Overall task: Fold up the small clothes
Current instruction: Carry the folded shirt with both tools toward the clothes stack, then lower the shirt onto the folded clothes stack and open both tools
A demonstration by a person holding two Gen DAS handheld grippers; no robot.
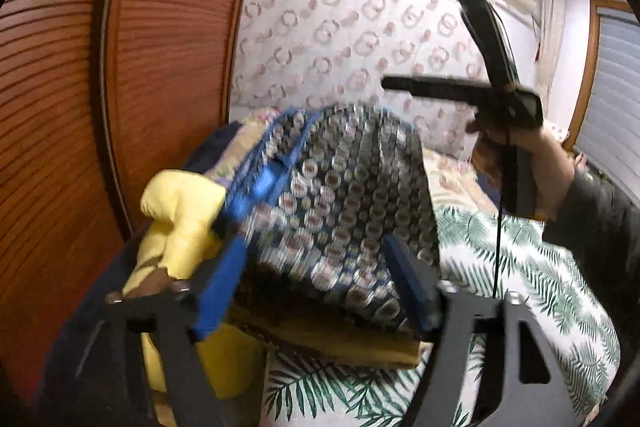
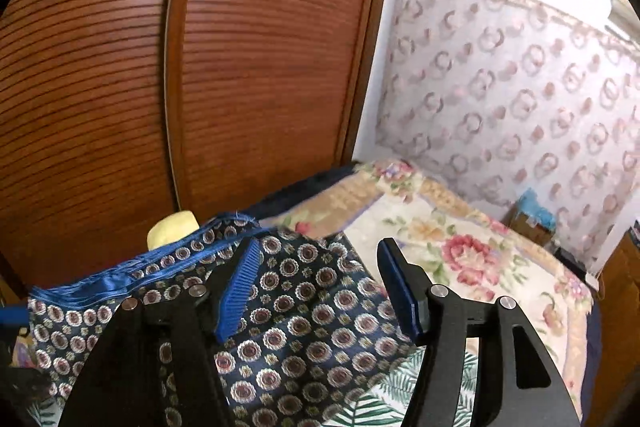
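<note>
Left wrist view is showing the left gripper (image 1: 316,279) with its jaws standing wide, the blue pads apart on either side of the patterned garment (image 1: 344,195), a dark blue cloth covered in small round medallions with a blue satin band along one edge. The cloth is blurred and bulging up between the open pads; neither pad is pressing on it. The garment is lying on top of a pile at the bed's edge, over a yellow cloth (image 1: 180,211) and a tan folded piece (image 1: 340,343), with the palm-leaf bedsheet (image 1: 520,267) spreading to the right. Further right, a hand (image 1: 516,155) in a dark sleeve is gripping the handle of the right gripper (image 1: 420,39), seen from the side.

Right wrist view is showing the right gripper (image 2: 320,291) with jaws also parted, hovering just over the same garment (image 2: 304,323), not clamping it. A floral blanket (image 2: 460,251) is lying beyond, and a louvred wooden wardrobe door (image 2: 240,67) is filling the background.
</note>
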